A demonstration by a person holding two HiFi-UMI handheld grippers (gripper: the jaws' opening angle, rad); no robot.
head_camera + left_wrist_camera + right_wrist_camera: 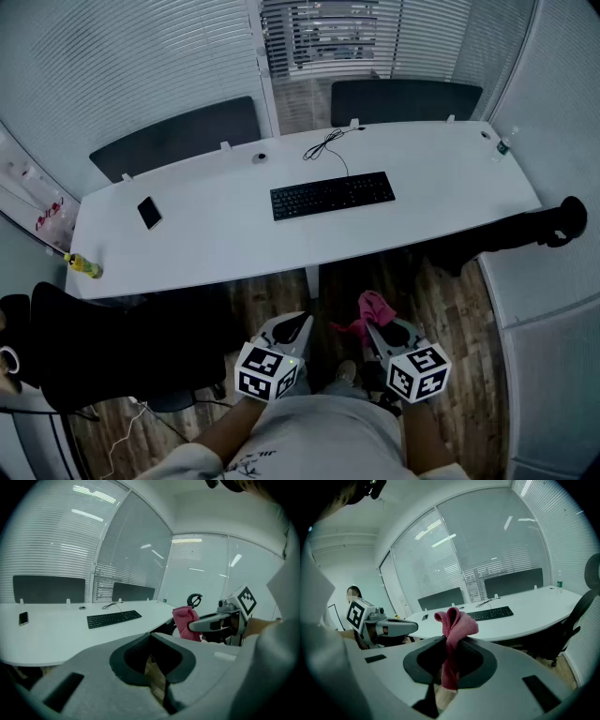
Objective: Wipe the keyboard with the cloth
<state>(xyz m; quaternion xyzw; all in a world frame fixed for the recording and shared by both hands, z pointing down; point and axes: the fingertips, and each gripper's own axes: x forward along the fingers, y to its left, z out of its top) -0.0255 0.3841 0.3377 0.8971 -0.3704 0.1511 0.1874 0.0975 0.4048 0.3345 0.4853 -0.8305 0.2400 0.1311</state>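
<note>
A black keyboard lies in the middle of the white desk, well ahead of both grippers; it also shows as the keyboard in the left gripper view and the keyboard in the right gripper view. My right gripper is shut on a pink cloth, held low over the wooden floor in front of the desk. The cloth bunches up above the jaws of my right gripper. My left gripper hangs beside it, shut, with nothing held. The left gripper sees the cloth to its right.
A phone lies at the desk's left, with a yellow-green bottle at its near left corner. A cable runs behind the keyboard. A small bottle stands at the far right. Black chairs stand at left and right.
</note>
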